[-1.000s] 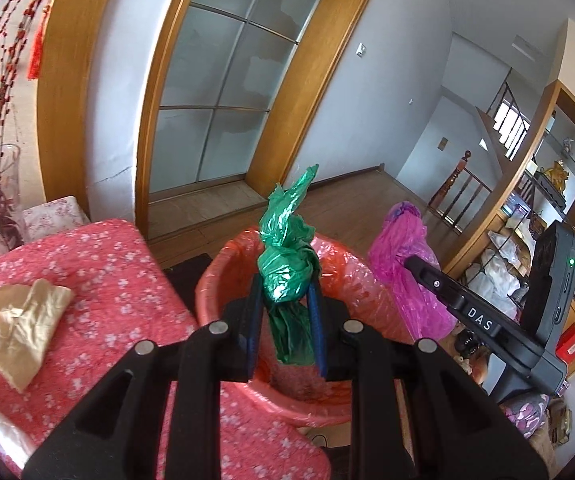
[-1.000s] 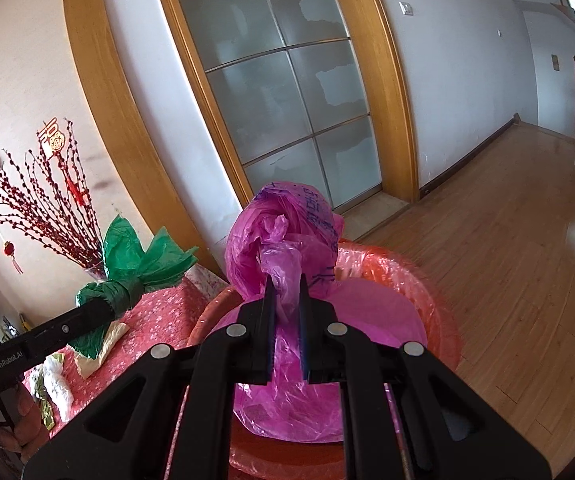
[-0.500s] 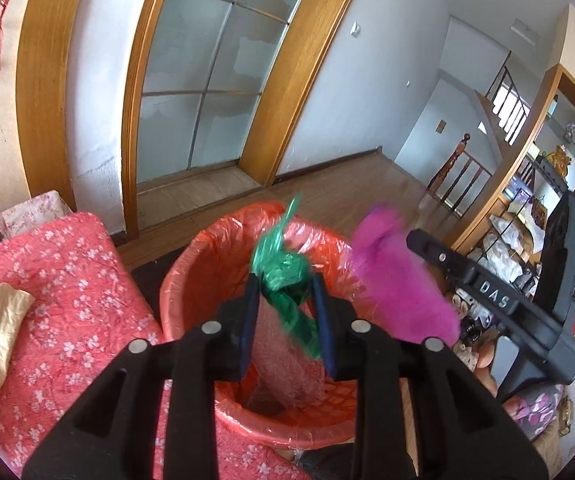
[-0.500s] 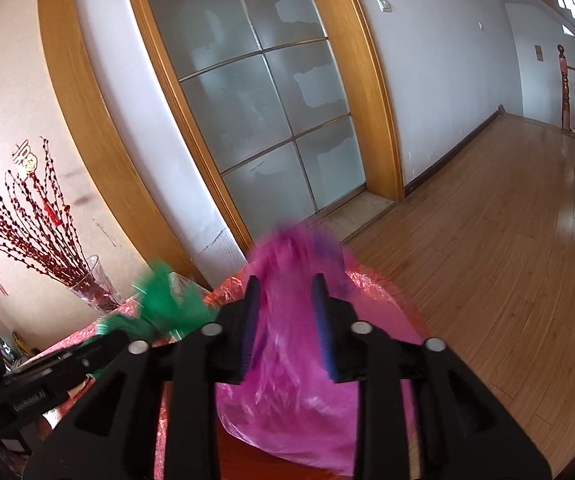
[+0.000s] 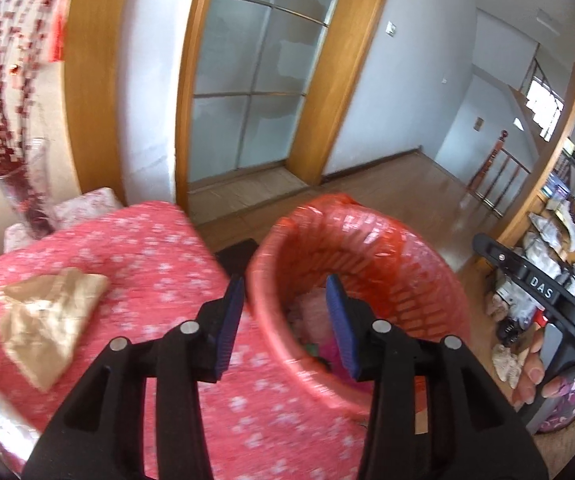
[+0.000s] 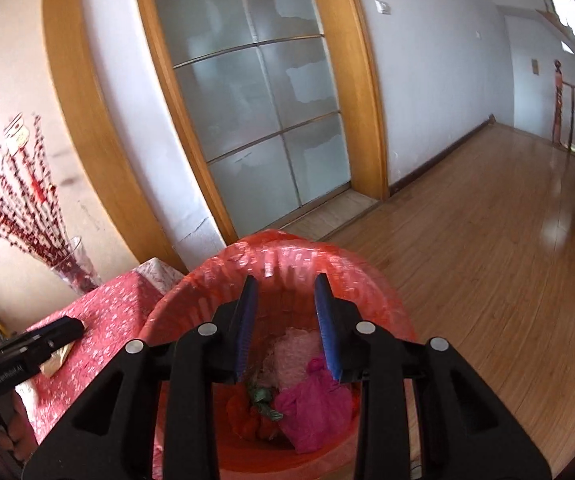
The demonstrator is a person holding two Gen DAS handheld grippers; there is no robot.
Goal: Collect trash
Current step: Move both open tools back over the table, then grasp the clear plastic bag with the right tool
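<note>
Both bags had left the fingers since a second earlier: the green bag (image 6: 264, 399) and the magenta bag (image 6: 314, 404) lay at the bottom of the red basket (image 6: 371, 280), side by side and touching. The left gripper (image 5: 285, 322) had just been opening and its fingers stood spread with nothing between them, straddling the basket's near rim. The right gripper (image 6: 287, 320) had also opened within that second; its fingers were parted and bare above the basket's mouth.

Only the right wrist view looked down onto the dropped bags, with pale crumpled plastic (image 6: 287, 354) behind them and an orange lump (image 6: 247, 416) beside the green one. The left wrist view caught just a sliver of them, yet it alone showed the tan paper wrapper (image 5: 47, 320) lying flat on the bench (image 5: 159, 248), well apart from the basket, and fingertips of a hand (image 5: 535, 372) under the right gripper's handle.

The magenta bag was loosely crumpled, the green one knotted small. The basket stood just beside the bench edge, with bare wooden floor (image 6: 487, 216) open beyond it.
</note>
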